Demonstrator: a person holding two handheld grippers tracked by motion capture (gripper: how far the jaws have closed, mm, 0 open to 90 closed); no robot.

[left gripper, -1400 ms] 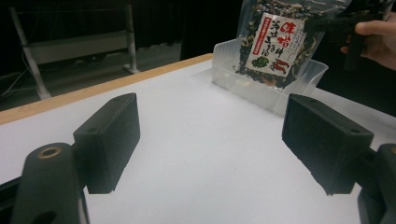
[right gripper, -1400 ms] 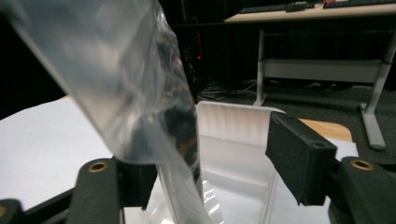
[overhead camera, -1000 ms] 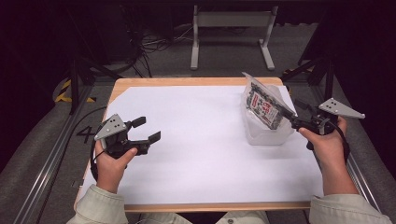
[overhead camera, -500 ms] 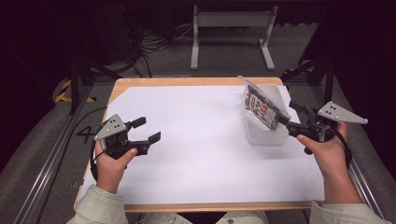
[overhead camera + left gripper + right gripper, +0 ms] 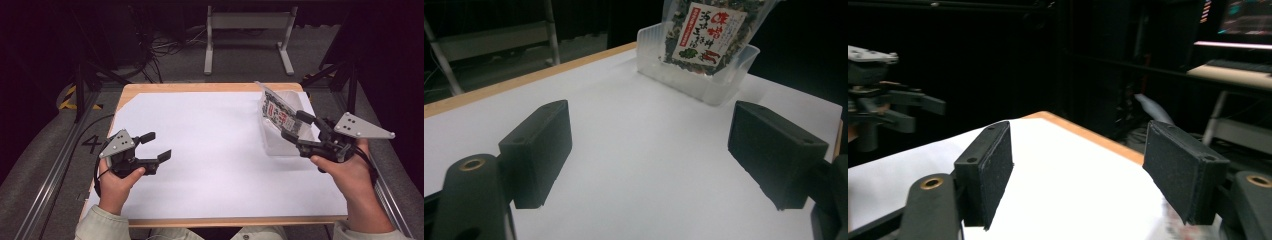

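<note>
High view: one table [image 5: 210,200], its top covered by a white sheet with a wooden edge showing round it, and two hand-held claws over it. One clear plastic tub [image 5: 280,142] sits at about 2 o'clock on the sheet, and one printed snack packet [image 5: 278,111] stands tilted inside it, its top leaning toward 11 o'clock. The left claw [image 5: 156,146] hangs at about 8 o'clock, jaws spread apart with nothing between them, well apart from the tub. The right claw [image 5: 297,126] is at 3 o'clock, jaws also apart, their tips just beside the packet and the tub's near wall; I cannot tell whether they touch either. From the left gripper view the tub [image 5: 704,75] and packet [image 5: 704,32] sit far ahead between the two spread jaws. From the right gripper view the jaws stand wide with bare sheet between them, and the left claw [image 5: 923,111] shows farther off at 9 o'clock.
</note>
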